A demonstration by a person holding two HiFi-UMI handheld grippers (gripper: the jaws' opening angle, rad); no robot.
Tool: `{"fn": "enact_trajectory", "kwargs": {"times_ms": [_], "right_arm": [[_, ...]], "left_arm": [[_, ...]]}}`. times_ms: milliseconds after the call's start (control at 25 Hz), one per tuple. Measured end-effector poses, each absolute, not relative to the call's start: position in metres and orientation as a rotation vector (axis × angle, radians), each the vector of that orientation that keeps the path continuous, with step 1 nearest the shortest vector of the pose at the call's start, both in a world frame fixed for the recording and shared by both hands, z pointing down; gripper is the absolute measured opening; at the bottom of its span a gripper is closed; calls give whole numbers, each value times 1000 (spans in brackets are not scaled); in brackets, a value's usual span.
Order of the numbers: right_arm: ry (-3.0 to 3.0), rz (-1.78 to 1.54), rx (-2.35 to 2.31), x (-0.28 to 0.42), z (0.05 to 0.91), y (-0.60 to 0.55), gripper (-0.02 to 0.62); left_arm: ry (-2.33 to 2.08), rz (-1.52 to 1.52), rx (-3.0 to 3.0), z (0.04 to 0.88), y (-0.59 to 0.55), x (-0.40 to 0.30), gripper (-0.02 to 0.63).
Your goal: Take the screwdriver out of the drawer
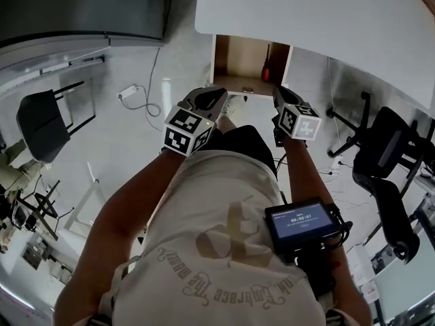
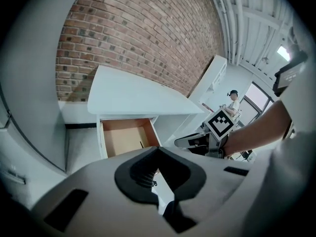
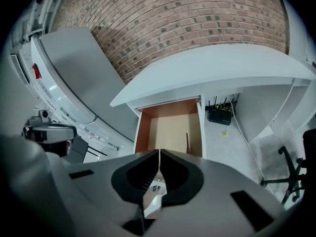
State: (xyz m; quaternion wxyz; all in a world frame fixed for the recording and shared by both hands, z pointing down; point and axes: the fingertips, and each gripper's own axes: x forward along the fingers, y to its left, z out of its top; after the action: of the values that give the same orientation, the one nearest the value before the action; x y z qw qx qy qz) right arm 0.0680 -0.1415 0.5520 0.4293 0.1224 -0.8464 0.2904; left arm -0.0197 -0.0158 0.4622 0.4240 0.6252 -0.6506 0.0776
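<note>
Under the white desk (image 1: 306, 12) a wooden drawer (image 1: 238, 60) stands pulled out. A screwdriver (image 1: 266, 65) with a red handle lies along the drawer's right side; in the right gripper view only its thin dark shaft (image 3: 187, 141) shows. My left gripper (image 1: 217, 95) is shut and empty, just short of the drawer's front at its left. My right gripper (image 1: 278, 91) is also shut and empty, near the drawer's right front corner. In the left gripper view the drawer (image 2: 123, 137) lies ahead and the right gripper (image 2: 195, 142) is to its right.
Black office chairs (image 1: 387, 155) stand at the right and another chair (image 1: 41, 124) at the left. A power strip with its cable (image 1: 129, 92) lies on the floor. A black box with cables (image 3: 219, 115) sits under the desk. A brick wall (image 3: 187, 28) rises behind.
</note>
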Motion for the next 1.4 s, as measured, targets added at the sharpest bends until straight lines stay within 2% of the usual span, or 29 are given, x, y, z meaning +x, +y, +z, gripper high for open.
{"fn": "enact_trajectory", "kwargs": {"times_ms": [1080, 1400], "right_arm": [[-1934, 572, 331, 35, 686, -158, 25], [-1904, 529, 335, 24, 731, -165, 25]], "left_arm": [[-1564, 122, 1452, 551, 13, -10, 18], [-1575, 72, 1391, 584, 17, -28, 20]]}}
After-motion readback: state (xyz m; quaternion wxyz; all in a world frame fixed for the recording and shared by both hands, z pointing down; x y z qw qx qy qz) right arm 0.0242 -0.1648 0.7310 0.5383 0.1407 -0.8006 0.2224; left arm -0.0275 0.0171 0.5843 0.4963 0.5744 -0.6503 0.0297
